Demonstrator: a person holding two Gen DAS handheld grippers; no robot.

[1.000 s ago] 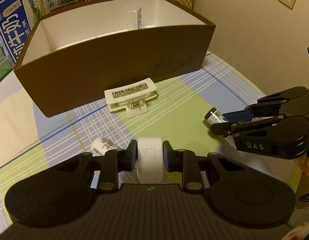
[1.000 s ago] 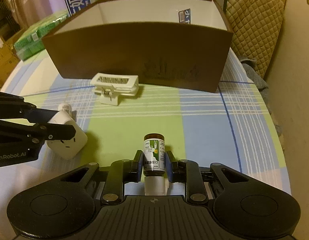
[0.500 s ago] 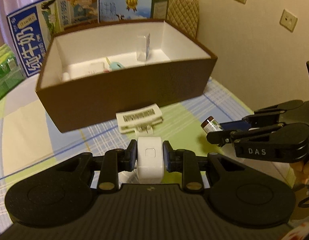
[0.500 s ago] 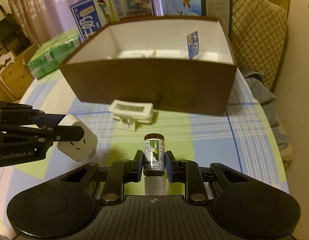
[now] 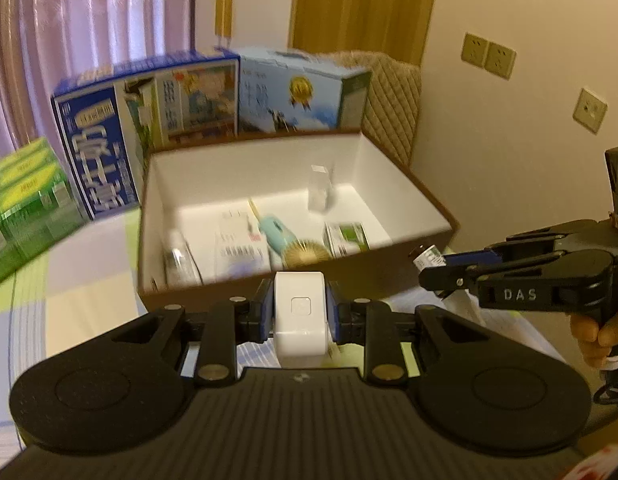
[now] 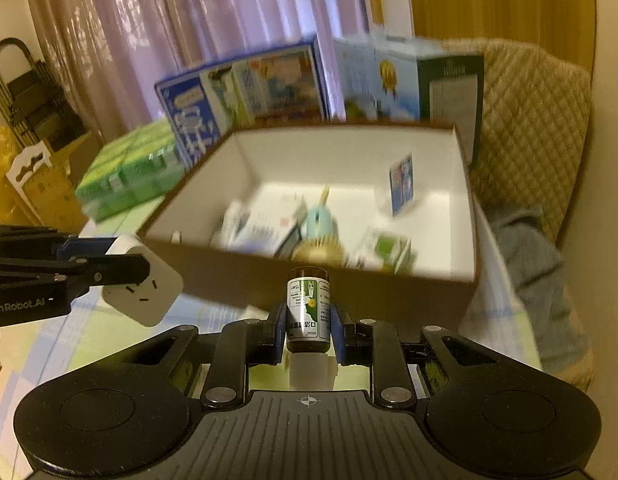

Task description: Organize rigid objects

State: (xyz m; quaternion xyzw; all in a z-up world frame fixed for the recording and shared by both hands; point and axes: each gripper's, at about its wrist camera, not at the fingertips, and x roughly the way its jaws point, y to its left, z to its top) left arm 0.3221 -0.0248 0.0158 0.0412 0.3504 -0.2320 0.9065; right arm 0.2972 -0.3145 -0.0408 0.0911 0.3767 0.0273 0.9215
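Note:
My left gripper (image 5: 300,314) is shut on a white plug adapter (image 5: 300,316), held in the air just in front of the brown box (image 5: 425,196). The same adapter (image 6: 143,292) shows at the left of the right wrist view. My right gripper (image 6: 308,328) is shut on a small brown medicine bottle (image 6: 308,308) with a green and white label, also raised before the box's (image 6: 465,200) near wall. In the left wrist view the bottle's (image 5: 427,257) end pokes out of the right gripper (image 5: 437,270). Inside the white-lined box lie a teal brush (image 5: 279,234), papers and small cartons.
Blue milk cartons (image 5: 149,120) stand behind the box, green packs (image 5: 25,196) to its left. A quilted chair back (image 6: 537,128) and grey cloth (image 6: 529,252) are on the right. The checked tablecloth (image 6: 109,344) lies below. A person's hand (image 5: 601,332) holds the right gripper.
Both grippers have risen with their objects and moved toward the box, so its inside now shows. The white clip on the cloth has dropped out of sight.

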